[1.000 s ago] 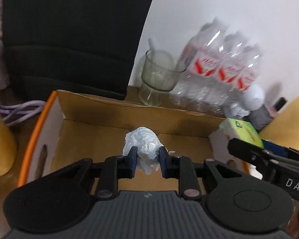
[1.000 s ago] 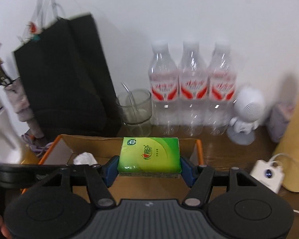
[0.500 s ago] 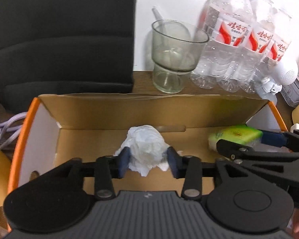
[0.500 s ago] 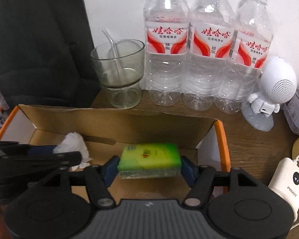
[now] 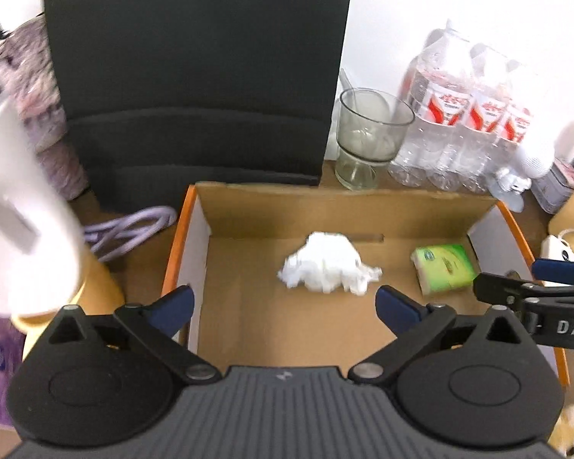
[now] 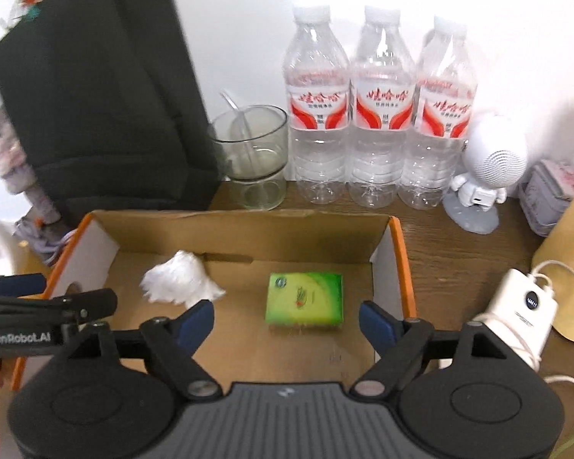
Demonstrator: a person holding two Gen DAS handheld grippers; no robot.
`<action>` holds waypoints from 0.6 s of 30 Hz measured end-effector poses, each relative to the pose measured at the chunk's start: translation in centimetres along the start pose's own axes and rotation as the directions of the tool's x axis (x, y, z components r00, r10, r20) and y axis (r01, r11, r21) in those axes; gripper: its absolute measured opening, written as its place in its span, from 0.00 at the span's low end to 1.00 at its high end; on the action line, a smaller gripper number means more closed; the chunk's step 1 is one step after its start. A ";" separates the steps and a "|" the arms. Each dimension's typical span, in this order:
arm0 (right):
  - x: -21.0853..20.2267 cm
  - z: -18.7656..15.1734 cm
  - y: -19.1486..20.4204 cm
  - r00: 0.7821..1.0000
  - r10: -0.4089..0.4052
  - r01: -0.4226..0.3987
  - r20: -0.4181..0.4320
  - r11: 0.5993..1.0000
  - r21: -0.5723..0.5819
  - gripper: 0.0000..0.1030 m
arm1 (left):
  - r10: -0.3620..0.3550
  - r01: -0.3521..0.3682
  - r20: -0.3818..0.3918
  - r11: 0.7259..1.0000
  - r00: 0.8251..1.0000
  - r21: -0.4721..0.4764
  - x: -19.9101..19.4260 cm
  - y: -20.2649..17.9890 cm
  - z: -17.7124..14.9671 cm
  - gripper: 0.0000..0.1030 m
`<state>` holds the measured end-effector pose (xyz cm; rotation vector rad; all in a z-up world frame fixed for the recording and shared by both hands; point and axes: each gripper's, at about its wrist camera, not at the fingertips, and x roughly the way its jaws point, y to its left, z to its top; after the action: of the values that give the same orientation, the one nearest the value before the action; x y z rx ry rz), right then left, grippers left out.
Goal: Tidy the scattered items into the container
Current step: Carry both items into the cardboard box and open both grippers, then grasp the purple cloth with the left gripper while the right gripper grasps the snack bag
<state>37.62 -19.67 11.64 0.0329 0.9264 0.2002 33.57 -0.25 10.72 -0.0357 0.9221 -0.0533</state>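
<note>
An open cardboard box [image 5: 325, 201] with orange edges sits on the wooden desk; it also shows in the right wrist view [image 6: 248, 225]. A crumpled white tissue [image 5: 327, 266] [image 6: 181, 279] lies on its floor at the left middle. A green tissue pack [image 5: 444, 267] [image 6: 304, 298] lies on its floor at the right. My left gripper [image 5: 283, 306] is open and empty, held above the box's near side, apart from the tissue. My right gripper [image 6: 287, 323] is open and empty, just behind the green pack.
Behind the box stand a black bag [image 6: 95, 95], a glass cup [image 6: 254, 157] with a straw, three water bottles [image 6: 379, 114] and a white robot-shaped speaker [image 6: 482, 168]. A white power bank [image 6: 516, 310] with cable lies right of the box. A purple cable [image 5: 130, 229] lies left.
Both grippers opened and let go: the tissue and the green pack now lie on the box floor. Both grippers pulled back and up from the box.
</note>
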 end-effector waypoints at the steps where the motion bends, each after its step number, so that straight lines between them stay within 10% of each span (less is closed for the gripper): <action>1: -0.7 -0.4 0.2 1.000 -0.004 0.004 0.001 1.000 -0.007 0.81 | 0.001 -0.001 0.005 1.000 1.000 0.002 -0.5 0.0 -0.6 1.00; 18: -11.8 -12.6 3.2 0.965 0.159 -0.169 0.210 0.985 0.032 0.83 | -0.012 -0.008 0.260 0.997 0.965 0.073 -11.8 0.9 -12.8 1.00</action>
<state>20.15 -19.44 13.78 0.1743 0.7205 0.3212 16.25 1.30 12.29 0.0247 0.6561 -0.0824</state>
